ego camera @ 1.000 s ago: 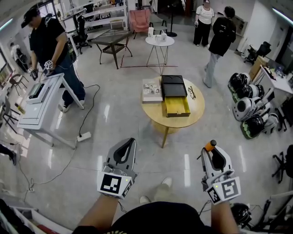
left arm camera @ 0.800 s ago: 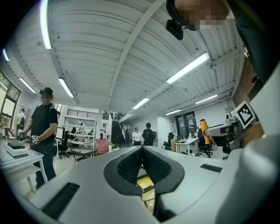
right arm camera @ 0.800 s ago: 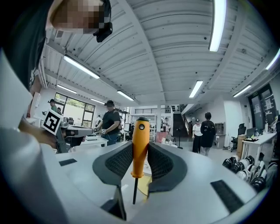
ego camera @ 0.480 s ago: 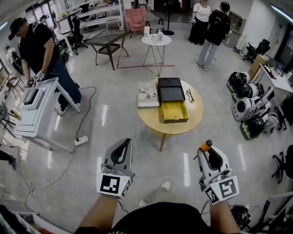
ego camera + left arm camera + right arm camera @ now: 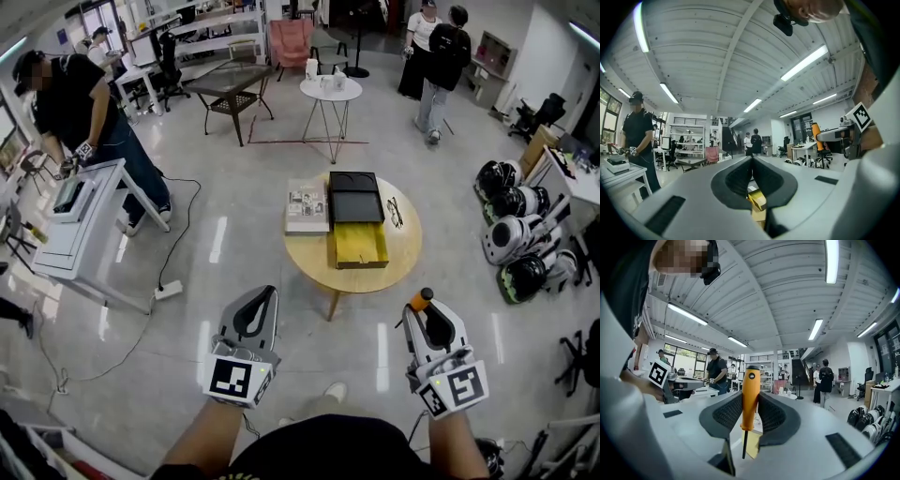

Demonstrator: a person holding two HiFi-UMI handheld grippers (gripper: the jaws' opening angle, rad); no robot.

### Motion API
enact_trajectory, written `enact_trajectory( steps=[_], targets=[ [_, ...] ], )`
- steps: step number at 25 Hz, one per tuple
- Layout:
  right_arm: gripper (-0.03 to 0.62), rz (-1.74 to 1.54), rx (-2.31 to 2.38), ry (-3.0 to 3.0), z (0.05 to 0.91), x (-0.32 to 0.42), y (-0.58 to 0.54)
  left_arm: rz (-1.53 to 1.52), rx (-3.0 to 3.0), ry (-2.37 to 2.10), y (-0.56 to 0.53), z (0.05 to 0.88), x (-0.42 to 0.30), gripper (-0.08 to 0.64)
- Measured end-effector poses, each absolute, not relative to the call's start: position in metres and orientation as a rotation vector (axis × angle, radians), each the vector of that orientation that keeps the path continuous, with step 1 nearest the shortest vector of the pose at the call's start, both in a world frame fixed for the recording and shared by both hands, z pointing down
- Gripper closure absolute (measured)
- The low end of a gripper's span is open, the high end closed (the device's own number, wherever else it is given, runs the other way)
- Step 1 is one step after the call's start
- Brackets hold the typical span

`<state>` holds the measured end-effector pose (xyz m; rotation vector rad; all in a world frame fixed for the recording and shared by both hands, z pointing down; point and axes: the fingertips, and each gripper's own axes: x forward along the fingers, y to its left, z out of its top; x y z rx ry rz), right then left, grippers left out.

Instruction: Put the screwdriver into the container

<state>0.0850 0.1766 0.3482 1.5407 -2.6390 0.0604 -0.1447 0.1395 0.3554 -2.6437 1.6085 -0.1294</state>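
Note:
An orange-handled screwdriver (image 5: 750,397) stands upright between the jaws of my right gripper (image 5: 751,404), which is shut on its handle; the dark shaft points down. From the head view, the handle's tip (image 5: 424,298) pokes out of the right gripper (image 5: 429,309) at lower right. The yellow open container (image 5: 358,244) lies on a round wooden table (image 5: 408,253) ahead, in front of a black box (image 5: 354,197). It also shows low between the jaws of each gripper as a yellow container (image 5: 758,199) (image 5: 752,448). My left gripper (image 5: 265,293) (image 5: 752,159) is shut and holds nothing.
A magazine (image 5: 307,206) and glasses (image 5: 395,214) also lie on the table. At left a person (image 5: 84,103) works at a white bench (image 5: 80,211); a power strip (image 5: 169,289) and cable lie on the floor. Helmets (image 5: 511,239) are stacked at right. Two people (image 5: 441,47) stand far back.
Both grippers keep their pose and grip. The round table with the yellow container has slid lower and nearer in the head view. The two people at the back have walked farther away.

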Motion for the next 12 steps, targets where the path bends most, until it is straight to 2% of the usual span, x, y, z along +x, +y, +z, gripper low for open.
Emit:
enact_trajectory(
  steps=[12],
  targets=[
    [0.474,0.057,1.477,-2.707,0.353,0.125,0.137,-0.146,-2.589,1.656,0.112,0.349,-0.106,0.543]
  ],
)
